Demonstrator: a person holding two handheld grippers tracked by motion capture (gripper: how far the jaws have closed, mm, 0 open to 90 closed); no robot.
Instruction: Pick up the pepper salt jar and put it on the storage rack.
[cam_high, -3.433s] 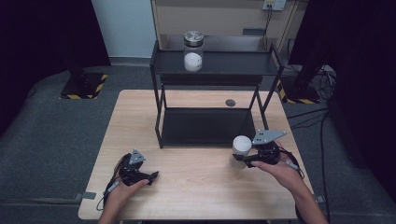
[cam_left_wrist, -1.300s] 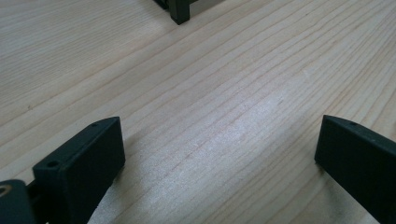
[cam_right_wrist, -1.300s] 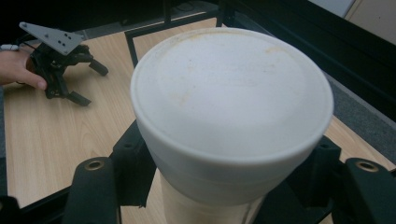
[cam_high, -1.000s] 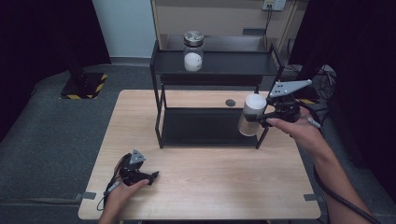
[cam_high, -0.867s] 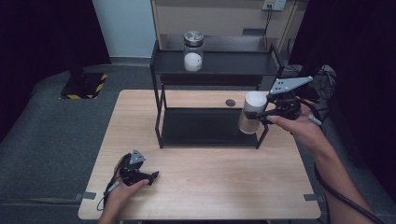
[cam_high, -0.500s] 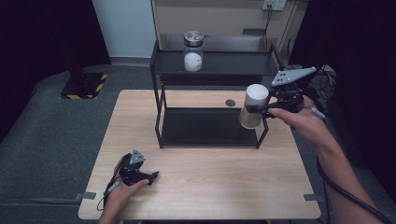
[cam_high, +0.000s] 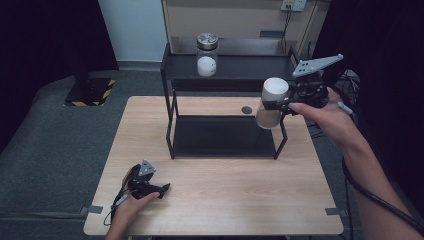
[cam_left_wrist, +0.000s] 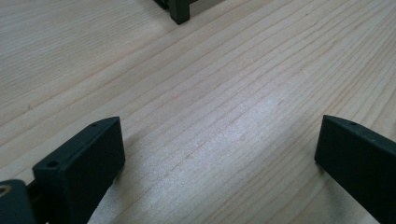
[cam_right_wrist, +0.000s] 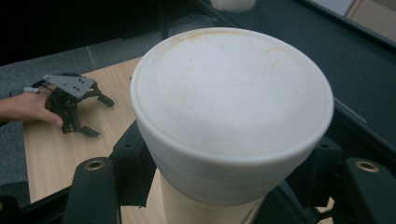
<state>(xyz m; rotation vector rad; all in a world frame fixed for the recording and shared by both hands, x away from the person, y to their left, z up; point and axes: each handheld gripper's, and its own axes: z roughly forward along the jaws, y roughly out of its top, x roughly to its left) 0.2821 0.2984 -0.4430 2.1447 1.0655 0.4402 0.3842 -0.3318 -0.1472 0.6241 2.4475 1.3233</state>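
Two grippers are in play. The right gripper (cam_high: 280, 106), at the right of the high view, pinches a white-lidded jar (cam_high: 270, 104) in the air, in front of the right end of the black two-tier shelf (cam_high: 225, 87). The jar's tan body is slightly tilted, its lid toward the upper right of the frame, and it overlaps the shelf's front right post in that view. In the right gripper view the jar's white lid (cam_right_wrist: 232, 100) takes up the centre, faintly stained at its rim, with the black jaws pressed against the body just under the lid on either side.

The left gripper (cam_high: 146, 184) rests low on the wooden table (cam_high: 225, 210), at the lower left of the high view, held by the person's left hand (cam_high: 131, 206). Its jaws stand spread wide over bare wood in the left gripper view, nothing between them, and a black shelf foot (cam_left_wrist: 180, 11) shows at the top edge of that frame. The same gripper appears at the left of the right gripper view, lying on the table, well apart from the jar.

On the shelf's upper tier, toward the upper middle of the high view, stands a glass jar (cam_high: 206, 55) with a metal lid, upright, with something white inside. A small dark round spot (cam_high: 246, 109) lies on the tabletop behind the shelf's lower tier.
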